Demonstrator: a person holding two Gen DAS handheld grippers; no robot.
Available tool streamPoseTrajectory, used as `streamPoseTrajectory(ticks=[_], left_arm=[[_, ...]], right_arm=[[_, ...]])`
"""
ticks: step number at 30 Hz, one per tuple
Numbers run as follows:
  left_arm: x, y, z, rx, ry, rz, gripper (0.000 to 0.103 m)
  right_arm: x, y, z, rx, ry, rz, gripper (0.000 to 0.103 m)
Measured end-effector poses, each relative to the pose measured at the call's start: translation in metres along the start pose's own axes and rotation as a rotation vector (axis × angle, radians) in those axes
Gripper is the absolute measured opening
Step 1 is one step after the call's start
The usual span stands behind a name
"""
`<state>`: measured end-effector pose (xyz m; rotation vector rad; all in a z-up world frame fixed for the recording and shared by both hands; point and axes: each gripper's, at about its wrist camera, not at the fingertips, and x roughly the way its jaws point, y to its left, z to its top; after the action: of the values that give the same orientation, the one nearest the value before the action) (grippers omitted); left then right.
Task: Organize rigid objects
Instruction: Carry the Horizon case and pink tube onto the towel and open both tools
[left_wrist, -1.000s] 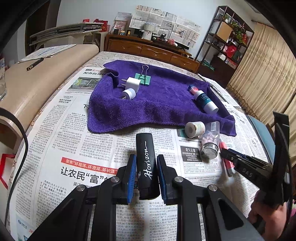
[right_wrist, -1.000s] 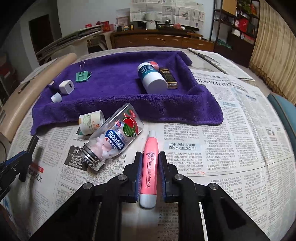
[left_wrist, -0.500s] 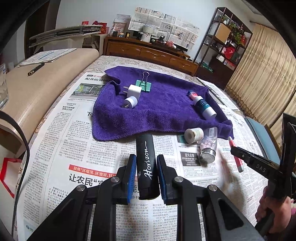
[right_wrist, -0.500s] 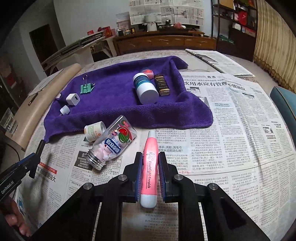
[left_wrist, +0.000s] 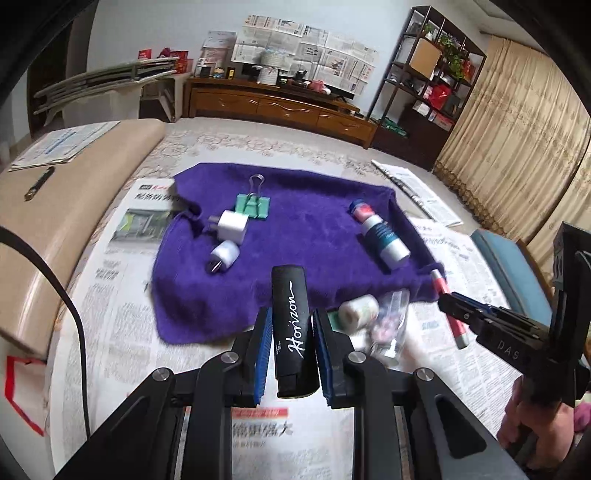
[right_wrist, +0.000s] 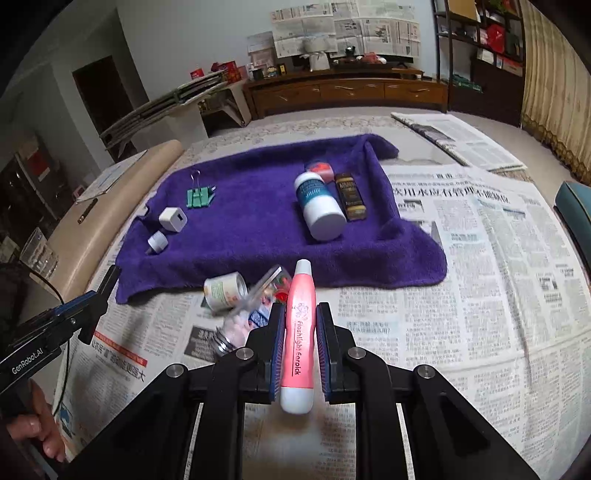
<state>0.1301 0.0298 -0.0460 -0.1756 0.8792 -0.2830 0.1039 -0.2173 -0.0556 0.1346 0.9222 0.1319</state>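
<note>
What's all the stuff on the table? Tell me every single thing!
towel: 1, purple, spread on the newspapers
binder clip: 1, green, far left on towel
charger: 1, white, on towel near the clip
small plug: 1, white, on towel beside the charger
big bottle: 1, white and blue, lying on towel at right
small box: 1, dark brown, beside the big bottle
small jar: 1, white, lying on newspaper by the towel's near edge
clear bottle: 1, see-through, lying next to the small jar
newspapers: several, covering the table
black case: 1, gripped by the left fingers
pink pen: 1, gripped by the right fingers
left gripper: black, blue pads
right gripper: black, blue pads
</note>
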Motion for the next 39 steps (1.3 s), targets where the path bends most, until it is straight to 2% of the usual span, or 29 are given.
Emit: streamPoseTrajectory(ticks=[9,14,18,27,39], left_arm=[[0.032,0.006,0.043,0.018,0.017,0.005,0.022],[0.060,0.012,0.057,0.007,0.052,-0.009,0.022],[0.081,0.014,0.062,0.021,0.083,0.004,0.022],[0.118,0.014,0.062,0.068,0.157,0.001,0.022],[0.130,0.011,0.059,0.158,0.200,0.053,0.022]], right_arm=[[0.009,0.009,0.056,-0.054,-0.008,0.019,0.017],[0.036,0.022,0.093,-0.110,0.011,0.020,0.017],[0.067,0.032,0.107,-0.143,0.058,0.027,0.017],[0.119,0.040,0.095,-0.203,0.182,0.038,0.017],[0.132,0.034,0.083,-0.262,0.202,0.038,0.017]])
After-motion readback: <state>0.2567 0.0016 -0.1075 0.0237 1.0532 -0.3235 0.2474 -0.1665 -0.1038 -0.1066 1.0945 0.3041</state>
